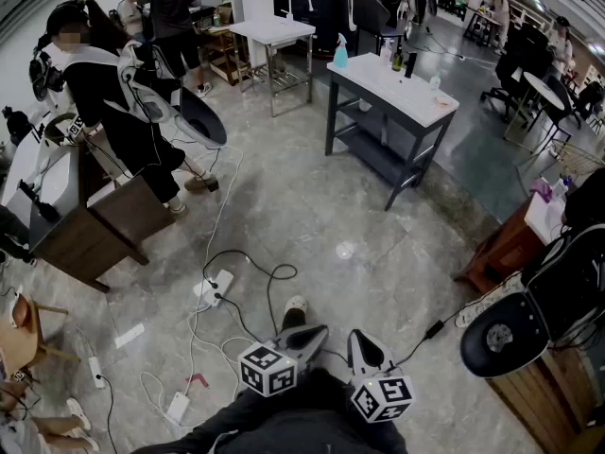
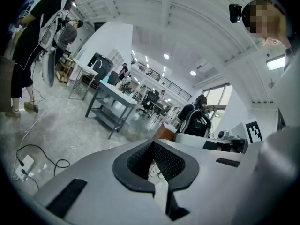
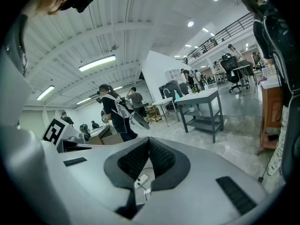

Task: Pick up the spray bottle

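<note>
Holding left tongs (image 1: 317,332) and right tongs (image 1: 359,340) pressed together, empty; eyeing the spray bottle (image 1: 340,55) far ahead on the surface (image 1: 402,85); judging it light, slick plastic, best pinched at the neck.

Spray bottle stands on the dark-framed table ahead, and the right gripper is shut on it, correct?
No. The spray bottle does stand on that table, but the right gripper is shut on nothing, far from the bottle; the right gripper view shows it.

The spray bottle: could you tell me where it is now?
The spray bottle stands upper middle in the head view, on the white-topped table, left of two dark bottles.
</note>
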### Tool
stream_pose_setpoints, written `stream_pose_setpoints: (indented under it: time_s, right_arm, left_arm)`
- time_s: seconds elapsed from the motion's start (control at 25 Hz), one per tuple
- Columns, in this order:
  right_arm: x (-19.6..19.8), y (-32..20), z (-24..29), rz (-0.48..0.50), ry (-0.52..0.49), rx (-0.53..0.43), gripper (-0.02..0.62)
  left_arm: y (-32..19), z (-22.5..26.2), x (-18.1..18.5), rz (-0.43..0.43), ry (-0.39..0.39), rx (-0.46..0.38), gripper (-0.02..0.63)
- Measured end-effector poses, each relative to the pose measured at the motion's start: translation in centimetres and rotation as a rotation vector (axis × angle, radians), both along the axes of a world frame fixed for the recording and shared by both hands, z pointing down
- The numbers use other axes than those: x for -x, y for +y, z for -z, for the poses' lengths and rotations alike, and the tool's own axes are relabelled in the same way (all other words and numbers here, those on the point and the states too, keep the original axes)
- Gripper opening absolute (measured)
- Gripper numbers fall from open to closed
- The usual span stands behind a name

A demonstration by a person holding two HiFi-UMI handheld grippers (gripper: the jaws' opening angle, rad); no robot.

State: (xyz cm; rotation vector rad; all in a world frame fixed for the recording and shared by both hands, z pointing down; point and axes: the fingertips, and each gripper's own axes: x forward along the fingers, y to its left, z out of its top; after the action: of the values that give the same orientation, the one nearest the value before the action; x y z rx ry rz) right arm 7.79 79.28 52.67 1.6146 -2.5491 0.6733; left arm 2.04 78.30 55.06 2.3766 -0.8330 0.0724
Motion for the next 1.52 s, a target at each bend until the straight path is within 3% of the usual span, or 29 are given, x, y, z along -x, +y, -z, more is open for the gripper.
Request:
stream_pose_setpoints:
  time_s: [0.48, 0.88, 1.2, 1.52]
  right_arm:
    - [-2.9, -0.1, -0.1, -0.049, -0.039, -0.001, 0.011]
    - [-2.6, 0.3, -0.6, -0.084, -0.074, 0.016, 0.011]
    - [-3.1, -5.5, -1.4, -0.059, -0.071, 0.006, 0.011]
    - [-3.4, -17.0, 0.2, 0.000, -0.091, -0.004, 0.012]
  left_arm:
    - [0.4, -0.4, -3.1, -0.051, -0.009, 0.016, 0.006]
    - [0.8, -1.0, -3.4, -0.106, -0.013, 0.040, 0.006]
    - [-5.0, -1.6, -3.8, -0.068, -0.002, 0.038, 0.006]
    - [-16.4, 0.3, -4.3, -0.018, 0.003, 0.015, 0.006]
